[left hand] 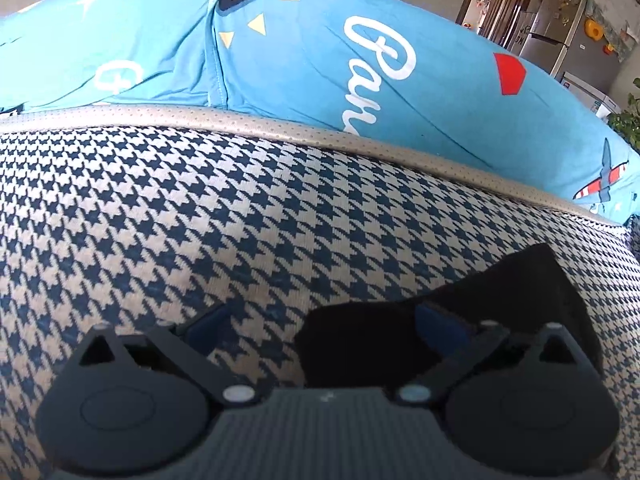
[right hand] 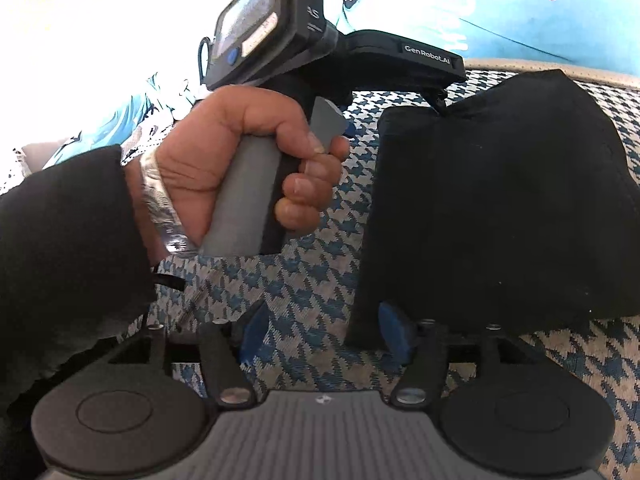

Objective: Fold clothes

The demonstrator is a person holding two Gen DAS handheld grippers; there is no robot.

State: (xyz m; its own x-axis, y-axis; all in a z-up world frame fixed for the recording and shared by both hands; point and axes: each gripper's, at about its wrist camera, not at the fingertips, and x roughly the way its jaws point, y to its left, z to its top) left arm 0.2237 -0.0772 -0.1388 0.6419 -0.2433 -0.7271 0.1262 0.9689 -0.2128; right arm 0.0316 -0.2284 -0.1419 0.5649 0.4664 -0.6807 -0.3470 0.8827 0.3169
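Two grippers, left gripper point(left hand: 320, 320) and right gripper point(right hand: 324, 330) both spread apart, black garment point(right hand: 492, 208) on houndstooth cushion point(left hand: 200, 216), blue pillow point(left hand: 320, 64) behind.

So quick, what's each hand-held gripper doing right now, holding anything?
Left hand-held gripper: open, holding nothing; black garment by its right finger.
Right hand-held gripper: open, holding nothing; garment beside it.

Black sleeve point(right hand: 60, 240), silver bracelet point(right hand: 156, 196) — dark gripper bodies, blue-padded fingers point(right hand: 390, 330), grey handle point(right hand: 244, 196).
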